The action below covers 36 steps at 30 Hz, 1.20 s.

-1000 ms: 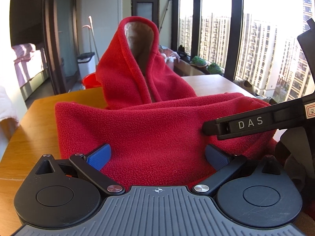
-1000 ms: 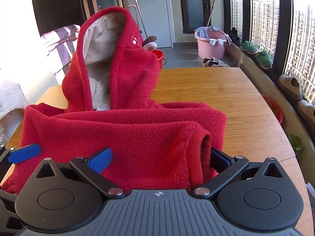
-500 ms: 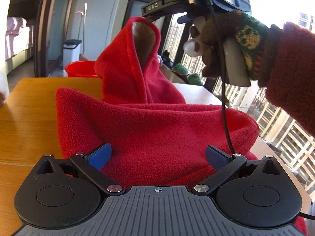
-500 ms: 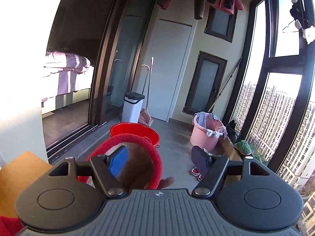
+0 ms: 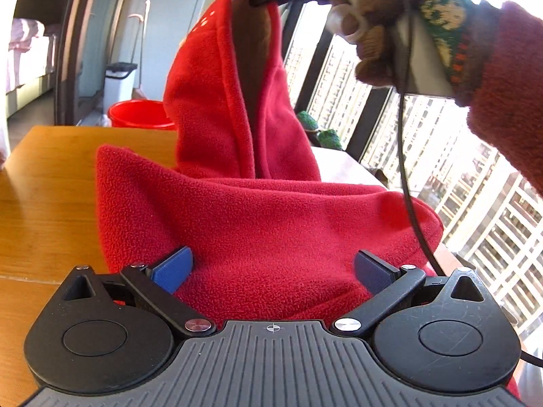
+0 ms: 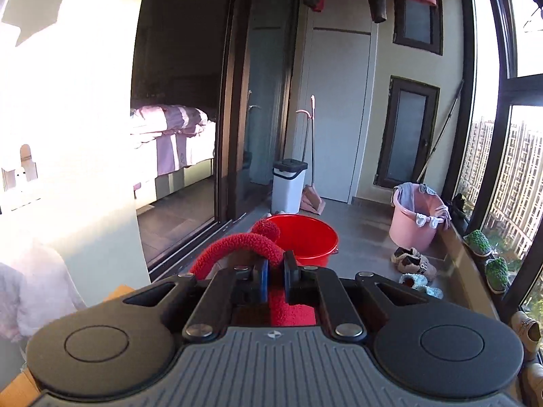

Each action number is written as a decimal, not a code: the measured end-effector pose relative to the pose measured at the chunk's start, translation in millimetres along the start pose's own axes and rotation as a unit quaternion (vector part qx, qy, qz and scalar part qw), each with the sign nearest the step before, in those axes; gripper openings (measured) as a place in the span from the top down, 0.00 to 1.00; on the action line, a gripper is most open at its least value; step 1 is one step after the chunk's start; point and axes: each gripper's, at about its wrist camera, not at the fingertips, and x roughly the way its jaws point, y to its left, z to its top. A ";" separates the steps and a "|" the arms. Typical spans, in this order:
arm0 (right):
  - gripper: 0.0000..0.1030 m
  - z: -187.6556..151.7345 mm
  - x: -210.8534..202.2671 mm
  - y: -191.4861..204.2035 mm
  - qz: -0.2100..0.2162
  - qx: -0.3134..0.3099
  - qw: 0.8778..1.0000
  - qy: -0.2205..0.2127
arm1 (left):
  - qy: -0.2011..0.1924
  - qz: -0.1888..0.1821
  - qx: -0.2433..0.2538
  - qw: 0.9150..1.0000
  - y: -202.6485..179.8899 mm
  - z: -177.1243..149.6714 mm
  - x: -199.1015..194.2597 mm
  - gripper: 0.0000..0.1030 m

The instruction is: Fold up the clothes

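Hoodie (image 5: 258, 224) sits bunched on the wooden table (image 5: 47, 183), hood pulled straight up. Right gripper (image 6: 275, 279) is clamped on the hood's rim, up top. Left gripper (image 5: 271, 268) has its jaws spread wide around the folded body; pads look like they're not pressing, though it's hard to say. Red bucket (image 6: 305, 237) behind.

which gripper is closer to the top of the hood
Right. The right gripper is pinching the hood rim at its peak; the left gripper sits low, open around the folded body.
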 end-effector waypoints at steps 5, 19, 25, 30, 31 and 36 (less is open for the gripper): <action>0.92 -9.9 -89.0 -12.4 0.022 0.033 0.999 -0.027 | -0.016 -0.037 -0.053 0.998 19.8 1.0 -7.1 0.00; 0.92 -135.8 -168.1 -16.4 0.138 0.187 0.973 0.009 | -0.114 -0.020 -0.107 0.987 38.3 27.9 -103.2 0.03; 0.92 -223.5 -164.6 -2.5 0.151 0.292 0.942 0.068 | -0.109 -0.032 -0.087 0.990 20.7 49.6 -113.0 0.03; 0.92 -242.1 -171.7 13.4 0.131 0.249 0.956 0.090 | -0.086 -0.028 -0.036 0.995 -13.0 55.1 -91.3 0.03; 0.91 -236.9 -179.2 19.3 0.121 0.211 0.966 0.082 | -0.074 -0.022 -0.028 0.997 -17.5 53.1 -81.6 0.06; 0.57 -202.6 -231.0 25.5 0.084 0.092 0.992 0.022 | -0.033 -0.035 -0.039 0.998 -15.7 32.4 -57.0 0.25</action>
